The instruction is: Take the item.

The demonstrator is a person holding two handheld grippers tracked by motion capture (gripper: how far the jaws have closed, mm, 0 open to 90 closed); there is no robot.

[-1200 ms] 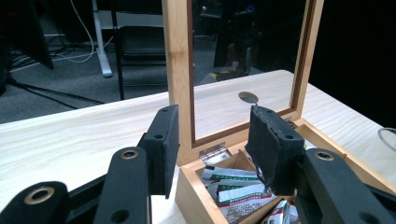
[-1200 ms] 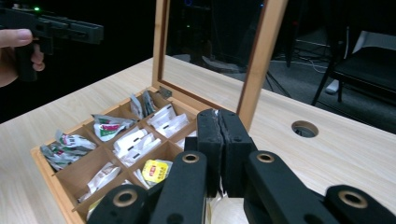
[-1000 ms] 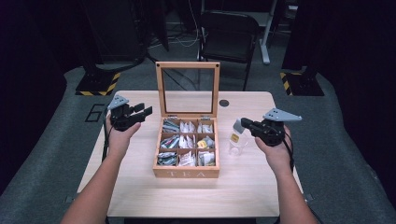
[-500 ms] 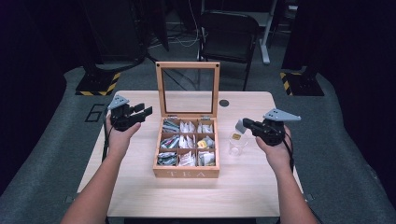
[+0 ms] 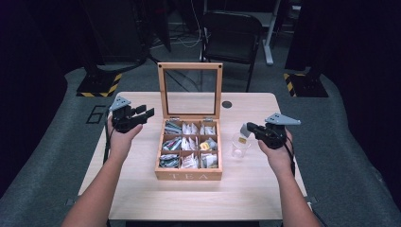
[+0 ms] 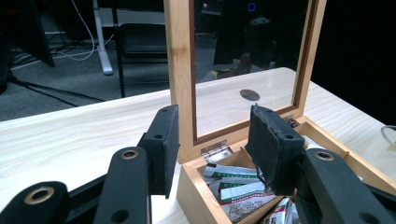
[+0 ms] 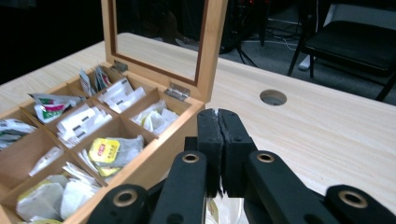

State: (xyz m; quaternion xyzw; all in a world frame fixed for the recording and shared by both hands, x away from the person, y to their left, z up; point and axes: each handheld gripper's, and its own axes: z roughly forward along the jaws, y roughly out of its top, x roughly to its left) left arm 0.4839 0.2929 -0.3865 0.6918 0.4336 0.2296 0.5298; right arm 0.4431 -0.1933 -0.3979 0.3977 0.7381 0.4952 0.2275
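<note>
A wooden tea box (image 5: 189, 176) stands mid-table, its glass lid (image 5: 190, 66) upright, its compartments holding several tea bags. Just right of it is a clear plastic cup (image 5: 240, 151). My right gripper (image 5: 249, 126) hovers over the cup's rim, shut on a tea bag (image 5: 242, 139) that hangs into the cup. In the right gripper view, a thin white edge shows between the pressed pads of that gripper (image 7: 218, 114), with the box (image 7: 154, 158) to their left. My left gripper (image 5: 146, 113) is held above the table left of the box, open and empty. From the left gripper (image 6: 214, 119), the view looks toward the lid's hinge.
The light wooden table (image 5: 189, 201) has a round cable hole (image 5: 227, 104) behind the cup. A black chair (image 5: 231, 33) stands beyond the far edge. Bare tabletop lies in front of the box and to either side.
My right gripper has sunk a little toward the cup with the tea bag. The left gripper has stayed in place.
</note>
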